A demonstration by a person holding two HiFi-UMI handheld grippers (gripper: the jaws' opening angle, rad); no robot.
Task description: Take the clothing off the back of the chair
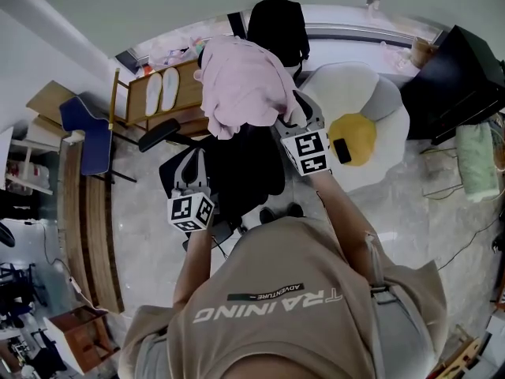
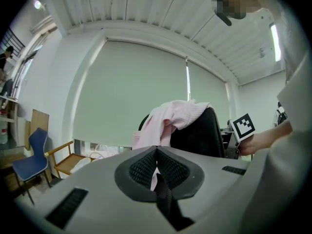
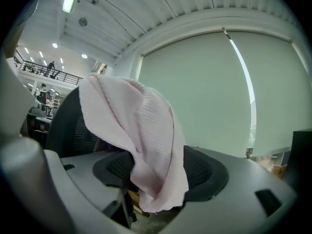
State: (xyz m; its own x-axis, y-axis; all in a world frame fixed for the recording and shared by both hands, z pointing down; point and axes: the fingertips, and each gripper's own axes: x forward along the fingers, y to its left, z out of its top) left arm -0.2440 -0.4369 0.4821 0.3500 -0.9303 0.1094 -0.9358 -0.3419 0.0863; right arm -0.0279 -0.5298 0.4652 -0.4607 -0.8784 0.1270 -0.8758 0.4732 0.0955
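A pink garment [image 1: 241,85] is draped over the back of a black office chair [image 1: 245,172]. My right gripper [image 1: 289,118] is at the garment's right edge. In the right gripper view a fold of the pink garment [image 3: 146,140] hangs down between the pads of the right gripper [image 3: 158,179], which is shut on it, with the chair back [image 3: 63,126] at the left. My left gripper [image 1: 189,166] hovers lower left over the seat, apart from the cloth. The left gripper [image 2: 157,167] is shut with nothing in it, and the garment [image 2: 168,118] lies ahead on the chair back [image 2: 200,133].
A wooden chair [image 1: 134,97] holding a pair of slippers stands left of the office chair, with a blue chair [image 1: 88,133] beyond it. To the right is a white and yellow egg-shaped cushion [image 1: 359,121]. Behind stands a black bag [image 1: 276,26]. At far right is black furniture [image 1: 458,77].
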